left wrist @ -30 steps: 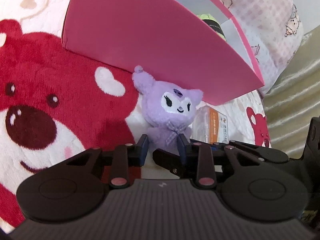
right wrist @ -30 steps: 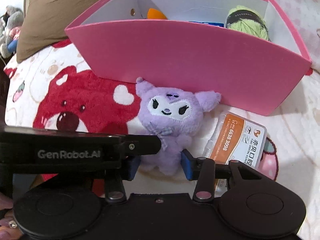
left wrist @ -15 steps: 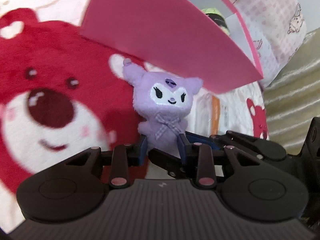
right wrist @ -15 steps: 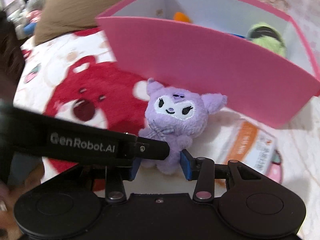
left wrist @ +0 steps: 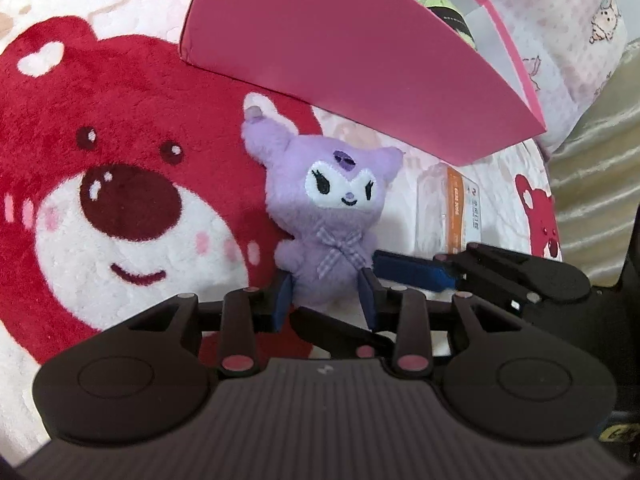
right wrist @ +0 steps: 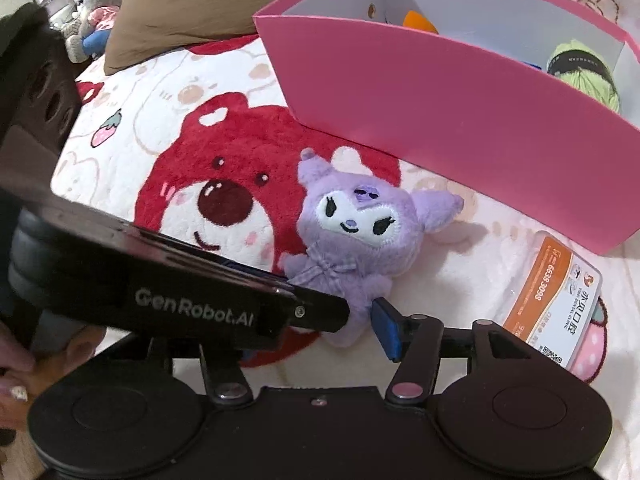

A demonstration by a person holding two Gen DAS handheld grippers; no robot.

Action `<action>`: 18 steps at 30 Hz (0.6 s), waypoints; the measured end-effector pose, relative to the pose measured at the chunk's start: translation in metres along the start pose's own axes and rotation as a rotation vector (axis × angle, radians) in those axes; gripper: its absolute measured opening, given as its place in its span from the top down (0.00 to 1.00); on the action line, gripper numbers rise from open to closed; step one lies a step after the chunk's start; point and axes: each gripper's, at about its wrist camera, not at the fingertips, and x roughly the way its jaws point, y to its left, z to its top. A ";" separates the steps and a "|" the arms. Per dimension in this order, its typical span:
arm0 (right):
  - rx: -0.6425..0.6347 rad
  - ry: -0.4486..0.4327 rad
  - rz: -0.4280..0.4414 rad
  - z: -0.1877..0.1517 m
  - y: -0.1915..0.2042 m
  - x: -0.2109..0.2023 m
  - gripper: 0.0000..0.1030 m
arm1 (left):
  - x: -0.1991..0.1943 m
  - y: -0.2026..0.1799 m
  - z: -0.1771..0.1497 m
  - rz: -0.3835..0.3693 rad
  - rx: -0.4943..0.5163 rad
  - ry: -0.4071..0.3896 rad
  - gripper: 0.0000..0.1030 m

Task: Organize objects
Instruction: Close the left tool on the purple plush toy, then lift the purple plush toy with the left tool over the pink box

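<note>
the small purple fluffy plush doll (left wrist: 332, 216) lies on the red bear-print fleece blanket (left wrist: 120, 128), just before the pink cardboard box (left wrist: 352, 60). left gripper (left wrist: 326, 296) pinches its lower body, jaws easing apart; right gripper (right wrist: 360, 320) is opening off it. soft, light, squashy: grip the torso.

Bed surface covered w/ a plush blanket (right wrist: 168, 128): pale pink-white ground, big red bear face (left wrist: 120, 208) printed on it, plus small strawberry (right wrist: 105, 133) & faint bear outlines. Brown pillow (right wrist: 188, 4) lies at the far edge of the blanket. Behind it, top-left corner, a few stuffed toys (right wrist: 90, 8), blurred. In left wrist view: pink checked pillow (left wrist: 560, 20) w/ cartoon prints at far right, shiny olive-gold fabric (left wrist: 596, 168) beside it. Light even, soft, no hard shadows.
</note>
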 end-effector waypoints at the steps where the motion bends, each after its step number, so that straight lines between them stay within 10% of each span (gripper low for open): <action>1: 0.002 0.000 -0.008 0.001 0.001 0.001 0.36 | 0.000 0.000 0.000 0.001 -0.005 -0.004 0.67; 12: 0.005 0.030 -0.078 0.004 -0.004 0.018 0.23 | 0.005 0.005 0.005 -0.012 -0.029 -0.008 0.64; 18: -0.034 -0.016 -0.052 0.003 0.001 0.015 0.40 | 0.000 0.001 0.003 0.004 0.015 -0.045 0.65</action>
